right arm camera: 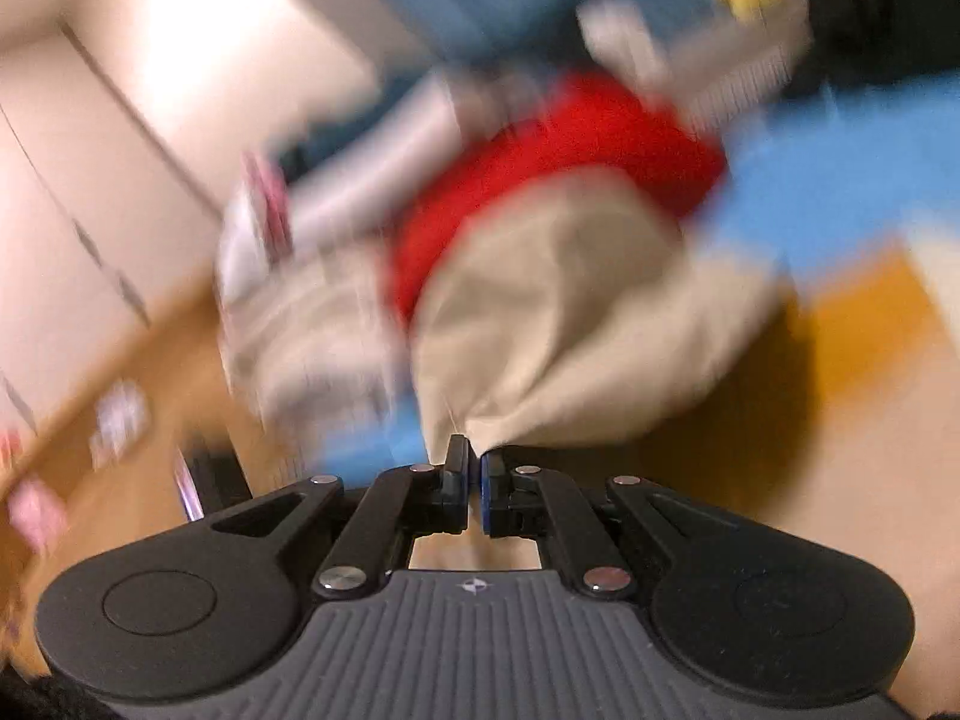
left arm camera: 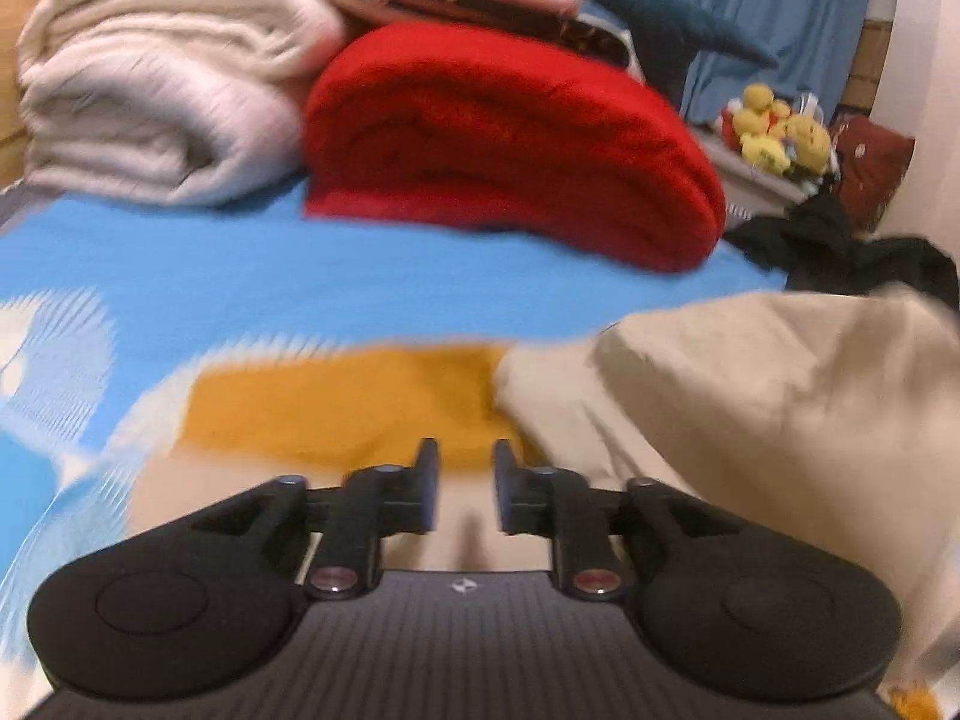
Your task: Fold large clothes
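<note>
Beige garment (left arm camera: pixel 750 408) bunched on bed (left arm camera: pixel 300 276), near right, nowhere near folded. Right tongs (right arm camera: pixel 474 468) pinched tight on one gathered edge, lifting it. Left tongs (left arm camera: pixel 465 480) partway open, empty, hovering near cloth. Red blanket (left arm camera: pixel 510 138), white blankets (left arm camera: pixel 162 78) stacked far side. Basically just starting.

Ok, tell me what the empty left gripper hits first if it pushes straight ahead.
Probably the mustard-yellow patch of the printed bedspread just ahead of the open left gripper; the folded red fleece blanket lies farther behind. Blur makes depth uncertain.
</note>
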The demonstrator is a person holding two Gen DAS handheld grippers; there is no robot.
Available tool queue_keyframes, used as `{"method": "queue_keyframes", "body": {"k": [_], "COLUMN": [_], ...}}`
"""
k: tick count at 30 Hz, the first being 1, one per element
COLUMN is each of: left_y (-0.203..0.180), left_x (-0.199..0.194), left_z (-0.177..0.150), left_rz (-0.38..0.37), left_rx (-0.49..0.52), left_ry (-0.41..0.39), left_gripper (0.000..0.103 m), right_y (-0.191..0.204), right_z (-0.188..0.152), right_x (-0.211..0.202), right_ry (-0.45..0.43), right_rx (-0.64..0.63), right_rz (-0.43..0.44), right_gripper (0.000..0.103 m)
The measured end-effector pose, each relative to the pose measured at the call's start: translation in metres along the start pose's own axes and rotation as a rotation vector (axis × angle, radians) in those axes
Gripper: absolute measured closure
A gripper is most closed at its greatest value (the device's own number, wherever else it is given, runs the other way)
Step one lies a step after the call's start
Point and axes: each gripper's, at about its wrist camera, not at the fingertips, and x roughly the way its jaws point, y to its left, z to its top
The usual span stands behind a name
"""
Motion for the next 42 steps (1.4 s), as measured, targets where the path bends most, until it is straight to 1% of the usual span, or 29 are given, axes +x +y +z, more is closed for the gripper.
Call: {"method": "queue_keyframes", "body": {"k": [1,2,4,5,6,7,8,10,12,15,17,18,19,20,21,24,25,27,28,30,31,32,33,35,36,37,38,40,42], "left_y": [0.003,0.008,0.012,0.011,0.008,0.001,-0.005,-0.021,-0.044,-0.076,-0.095,-0.104,-0.110,-0.116,-0.121,-0.119,-0.117,-0.113,-0.110,-0.105,-0.102,-0.100,-0.100,-0.114,-0.116,-0.116,-0.112,-0.098,-0.082], "left_x": [-0.009,-0.020,-0.039,-0.048,-0.058,-0.065,-0.071,-0.076,-0.072,-0.053,-0.032,-0.020,-0.008,0.005,0.019,0.041,0.043,0.032,0.025,0.002,-0.008,-0.017,-0.020,-0.019,-0.027,-0.045,-0.067,-0.118,-0.167], "left_z": [-0.010,-0.019,-0.029,-0.028,-0.027,-0.024,-0.021,-0.011,0.000,0.008,0.006,0.002,-0.006,-0.017,-0.033,-0.081,-0.096,-0.115,-0.119,-0.121,-0.123,-0.130,-0.139,-0.148,-0.155,-0.159,-0.161,-0.163,-0.173], "left_rz": [0.007,0.009,0.003,-0.006,-0.025,-0.039,-0.055,-0.104,-0.143,-0.177,-0.199,-0.203,-0.190,-0.160,-0.113,-0.011,0.004,0.039,0.052,0.072,0.090,0.114,0.150,0.217,0.236,0.237,0.217,0.162,0.111], "left_rx": [-0.002,-0.003,-0.001,0.009,0.025,0.038,0.052,0.080,0.113,0.160,0.187,0.212,0.246,0.285,0.337,0.457,0.498,0.538,0.544,0.546,0.549,0.559,0.592,0.711,0.750,0.752,0.719,0.592,0.465], "left_ry": [0.011,0.019,0.014,0.006,-0.018,-0.042,-0.069,-0.117,-0.146,-0.149,-0.121,-0.094,-0.070,-0.043,-0.011,0.001,-0.015,-0.115,-0.143,-0.209,-0.253,-0.308,-0.322,-0.211,-0.201,-0.225,-0.243,-0.211,-0.155], "left_gripper": [0.056,0.048,0.038,0.034,0.031,0.023,0.020,0.019,0.019,0.018,0.018,0.018,0.018,0.018,0.018,0.017,0.011,0.009,0.008,0.007,0.000,0.000,0.000,0.000,0.000,0.000,0.000,0.000,0.000], "right_y": [-0.007,-0.013,-0.032,-0.040,-0.044,-0.042,-0.036,-0.026,-0.015,-0.003,-0.006,-0.013,-0.019,-0.026,-0.039,-0.070,-0.077,-0.076,-0.071,-0.058,-0.052,-0.049,-0.050,-0.064,-0.068,-0.063,-0.056,-0.046,-0.025], "right_z": [-0.030,-0.054,-0.094,-0.105,-0.105,-0.097,-0.086,-0.053,-0.011,0.043,0.071,0.084,0.086,0.083,0.077,0.026,0.006,-0.028,-0.038,-0.042,-0.042,-0.045,-0.055,-0.065,-0.065,-0.061,-0.054,-0.050,-0.058], "right_x": [0.001,0.006,0.022,0.021,0.012,0.001,-0.009,-0.028,-0.029,-0.009,0.020,0.041,0.055,0.069,0.090,0.114,0.119,0.109,0.102,0.081,0.068,0.057,0.050,0.054,0.047,0.041,0.026,-0.020,-0.079], "right_ry": [0.077,0.147,0.373,0.437,0.430,0.416,0.387,0.258,0.121,-0.073,-0.141,-0.148,-0.149,-0.128,-0.073,0.091,0.125,0.056,0.044,0.033,0.025,0.010,0.028,0.187,0.151,0.140,0.120,0.036,-0.010], "right_rx": [0.018,0.017,0.007,0.019,0.023,-0.015,-0.080,-0.202,-0.302,-0.402,-0.410,-0.405,-0.399,-0.386,-0.378,-0.382,-0.413,-0.587,-0.680,-0.739,-0.758,-0.786,-0.817,-0.811,-0.784,-0.749,-0.666,-0.493,-0.418], "right_rz": [-0.030,-0.059,-0.098,-0.123,-0.098,-0.100,-0.113,-0.124,-0.177,-0.196,-0.234,-0.265,-0.296,-0.315,-0.341,-0.380,-0.392,-0.376,-0.376,-0.357,-0.348,-0.344,-0.351,-0.387,-0.376,-0.388,-0.389,-0.330,-0.287], "right_gripper": [0.098,0.093,0.091,0.092,0.091,0.085,0.069,0.050,0.051,0.051,0.054,0.055,0.060,0.069,0.075,0.076,0.076,0.077,0.076,0.062,0.044,0.036,0.035,0.037,0.037,0.038,0.038,0.037,0.031]}}
